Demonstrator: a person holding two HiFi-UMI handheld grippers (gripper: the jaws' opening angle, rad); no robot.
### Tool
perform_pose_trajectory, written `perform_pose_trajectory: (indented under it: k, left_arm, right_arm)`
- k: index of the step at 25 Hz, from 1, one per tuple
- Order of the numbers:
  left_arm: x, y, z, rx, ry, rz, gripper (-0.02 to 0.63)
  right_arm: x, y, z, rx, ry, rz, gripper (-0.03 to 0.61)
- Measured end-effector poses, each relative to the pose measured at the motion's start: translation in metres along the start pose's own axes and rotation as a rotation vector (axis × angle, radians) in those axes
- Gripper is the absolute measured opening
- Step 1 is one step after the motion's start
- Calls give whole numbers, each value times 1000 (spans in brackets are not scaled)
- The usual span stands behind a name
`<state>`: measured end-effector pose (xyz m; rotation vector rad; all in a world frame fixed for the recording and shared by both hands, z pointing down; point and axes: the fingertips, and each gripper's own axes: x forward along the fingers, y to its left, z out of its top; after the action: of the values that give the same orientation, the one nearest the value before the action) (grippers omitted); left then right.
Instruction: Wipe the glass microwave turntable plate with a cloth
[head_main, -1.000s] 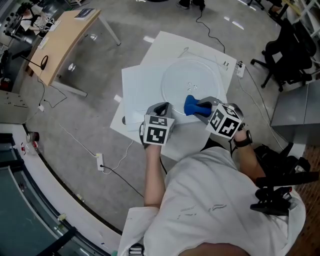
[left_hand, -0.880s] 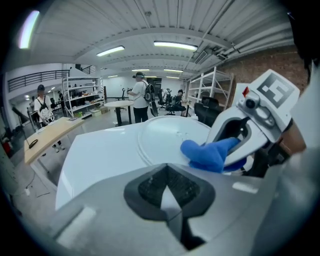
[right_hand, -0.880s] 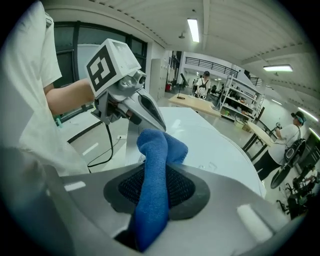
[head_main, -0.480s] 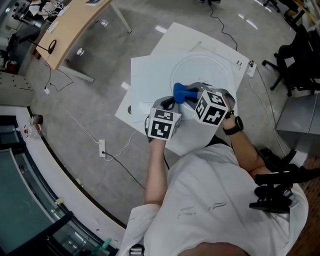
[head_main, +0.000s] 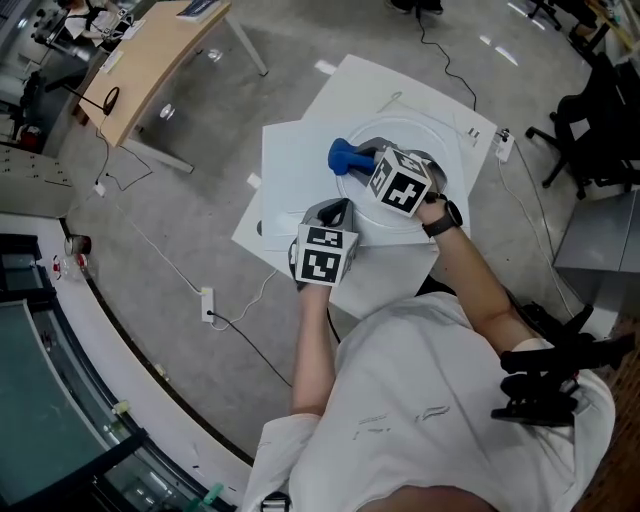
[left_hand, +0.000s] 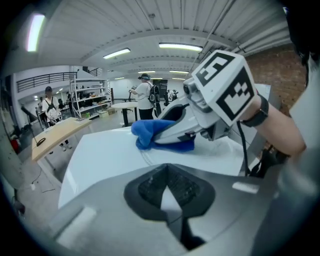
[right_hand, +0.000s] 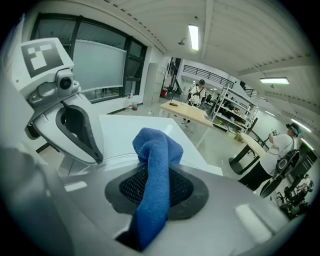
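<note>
The round glass plate (head_main: 432, 142) lies on a white table (head_main: 298, 170). My right gripper (head_main: 362, 160) is shut on a blue cloth (head_main: 347, 156) and presses it down at the plate's far left rim. In the right gripper view the cloth (right_hand: 155, 150) bulges out between the pads. My left gripper (head_main: 335, 212) sits at the plate's near left rim with its jaws shut (left_hand: 169, 187). Whether the rim is pinched between them does not show. The left gripper view shows the cloth (left_hand: 145, 132) on the plate (left_hand: 220, 150).
A wooden desk (head_main: 150, 60) stands far left. A power strip (head_main: 207, 300) and cables lie on the floor. A black chair (head_main: 600, 120) is at the right, and a small white block (head_main: 503, 140) sits at the table's right edge. People stand in the background.
My right gripper has carried the cloth away from me and leftward across the plate to its far left rim. The left gripper has stayed by the near rim.
</note>
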<state>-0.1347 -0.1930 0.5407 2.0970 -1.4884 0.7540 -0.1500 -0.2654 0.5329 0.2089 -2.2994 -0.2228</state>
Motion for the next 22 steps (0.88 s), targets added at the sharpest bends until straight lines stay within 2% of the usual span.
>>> perform_pose_trajectory:
  k: [5,8,11,15,22]
  left_arm:
    - [3,1,2,8,-7,19,3]
    - [5,1,3,4,-8,21,2]
    - [6,1,2,-1,-4,14,2]
    - [2,2,3,4,-8,17,2]
    - [-3,-1,5,10,-9,17,2]
  right_arm:
    - [-7,-50,-26,78,34,-94,81]
    - [-27,-81,-56,142,68,-184,81]
    - [-53,-93,-93,216,109,-244,81]
    - [-97,-68,-128,280,182,-232,86]
    - [-144,0,-143,254,245,-127,91]
